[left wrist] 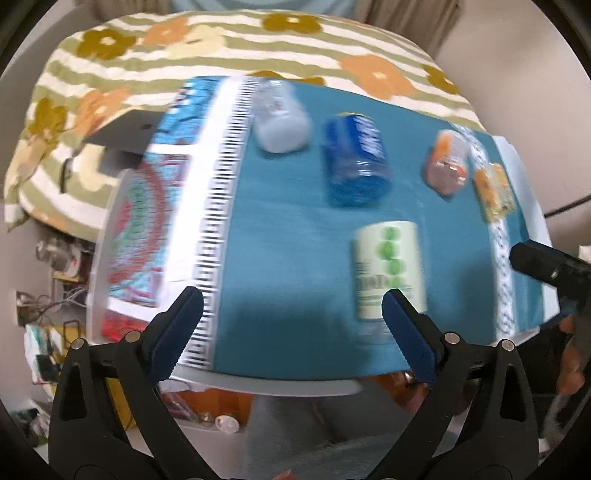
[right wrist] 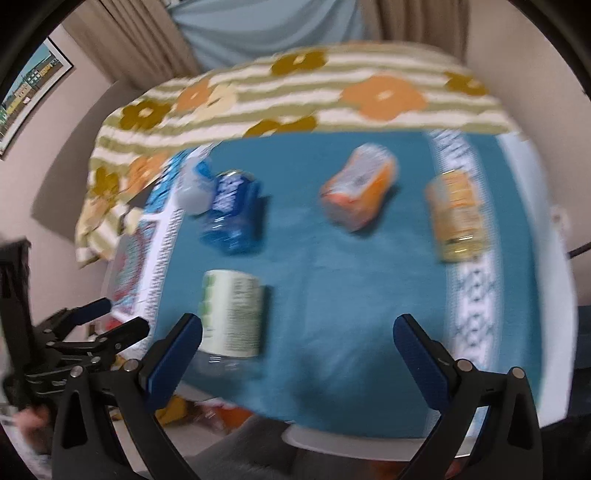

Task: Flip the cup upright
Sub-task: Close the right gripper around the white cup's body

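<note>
Five cups (right wrist: 233, 312) lie apart, near cloth (right wrist: 332, 295) edge.

Place: a lived-in home bedroom is showing here.
Bed: a green-and-white striped bedspread with orange and mustard flowers (right wrist: 295, 96) is lying at the far side.
Window: pale blue drapes (right wrist: 273, 33) between beige curtains are hanging beyond it.
Wall: a framed picture of coloured houses (right wrist: 29, 85) is hanging far left.
Table: a teal woven cloth with white patterned bands (left wrist: 288, 229) is covering a small white table (left wrist: 280, 384).
Floor: household clutter (left wrist: 51, 280) is sitting at the near left.
</note>
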`<state>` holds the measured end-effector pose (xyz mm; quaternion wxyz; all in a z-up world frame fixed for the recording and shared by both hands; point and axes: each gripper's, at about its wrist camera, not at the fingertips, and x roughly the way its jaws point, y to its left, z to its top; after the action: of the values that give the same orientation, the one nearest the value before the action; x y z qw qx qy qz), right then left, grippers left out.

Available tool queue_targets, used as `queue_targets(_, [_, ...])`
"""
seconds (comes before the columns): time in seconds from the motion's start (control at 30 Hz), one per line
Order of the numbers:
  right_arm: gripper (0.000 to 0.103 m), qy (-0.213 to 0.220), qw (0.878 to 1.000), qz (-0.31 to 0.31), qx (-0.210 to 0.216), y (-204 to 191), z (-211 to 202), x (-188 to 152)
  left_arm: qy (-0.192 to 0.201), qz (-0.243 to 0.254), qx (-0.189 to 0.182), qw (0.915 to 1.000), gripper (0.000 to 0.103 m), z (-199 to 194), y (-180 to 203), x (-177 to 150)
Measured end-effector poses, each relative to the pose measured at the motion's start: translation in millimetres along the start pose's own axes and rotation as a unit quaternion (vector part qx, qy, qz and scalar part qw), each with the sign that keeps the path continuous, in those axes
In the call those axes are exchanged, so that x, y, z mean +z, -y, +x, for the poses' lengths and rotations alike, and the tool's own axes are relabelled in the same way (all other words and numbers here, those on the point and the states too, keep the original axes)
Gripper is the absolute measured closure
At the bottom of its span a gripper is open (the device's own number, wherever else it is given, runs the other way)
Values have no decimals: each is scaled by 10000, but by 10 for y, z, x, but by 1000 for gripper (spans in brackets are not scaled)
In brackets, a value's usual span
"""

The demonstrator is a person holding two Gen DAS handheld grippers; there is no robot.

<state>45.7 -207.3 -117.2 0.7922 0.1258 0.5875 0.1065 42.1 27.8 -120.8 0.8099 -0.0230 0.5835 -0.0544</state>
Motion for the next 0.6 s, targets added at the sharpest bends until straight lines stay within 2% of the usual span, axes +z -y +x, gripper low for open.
queue_targets(0.07, [0, -304, 9991, 173, 243, -69, 151, 54, -7, -16, 64, 10000, 1, 54, -120, -37])
queue_targets(0.13, [0, -637, 9966, 327, 414, -134, 335, 122, -92, -65, -30, 9999, 1, 139, -257, -68])
queue_targets(0.27, [0, -1252, 9904, 392, 439, -260, 753, 226, -177, -91, -83, 9998, 1, 295, -436, -127])
queue_targets(0.4, [0, -1642, 9855, 317, 290, -348, 1043, 287, -293, -147, -238, 9992, 1, 459, -601, -154])
queue_targets(0.53, [12, -1862, 9813, 388, 284, -365, 1270, 332, -393, -129, -342, 9986, 1, 607, -660, -159])
queue_targets(0.6, [14, -1940, 9793, 497, 306, -344, 1334, 343, -454, -107, -396, 9981, 1, 685, -675, -149])
